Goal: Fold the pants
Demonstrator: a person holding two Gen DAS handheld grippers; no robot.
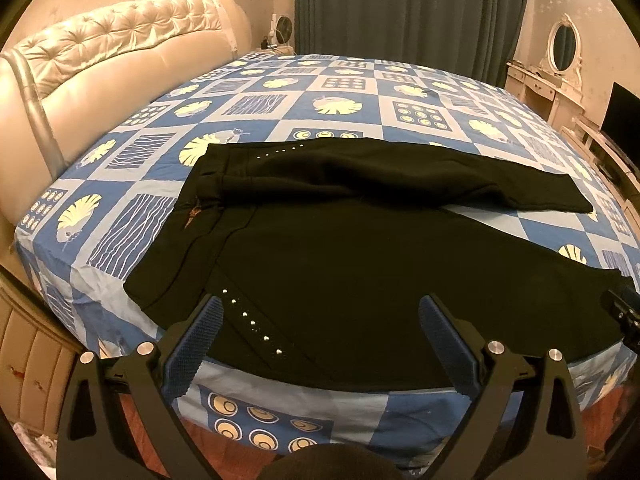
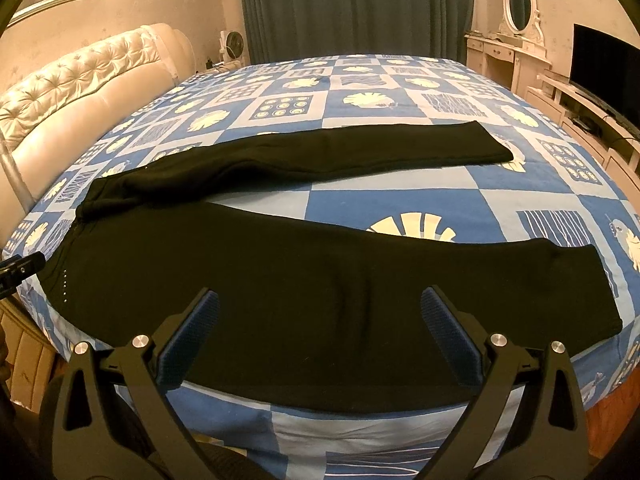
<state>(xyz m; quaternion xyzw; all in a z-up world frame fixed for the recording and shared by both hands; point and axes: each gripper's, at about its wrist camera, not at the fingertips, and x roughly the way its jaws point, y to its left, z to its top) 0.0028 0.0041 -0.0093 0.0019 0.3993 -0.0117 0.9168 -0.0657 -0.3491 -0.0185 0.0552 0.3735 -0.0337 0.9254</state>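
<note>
From the left wrist view, the black pants (image 1: 340, 248) lie spread flat on the bed (image 1: 132, 232), waistband to the left, legs parted and running right. The left tongs (image 1: 320, 308) hover wide open above the near hip by the row of studs (image 1: 250, 322), holding nothing.

From the right wrist view, the right tongs (image 2: 320, 300) are also spread wide and empty, over the near leg (image 2: 400, 280). The far leg (image 2: 320, 152) lies apart from it. The cloth looks soft, thick and limp; pinching the near edge at waistband and hem seems best.
</note>
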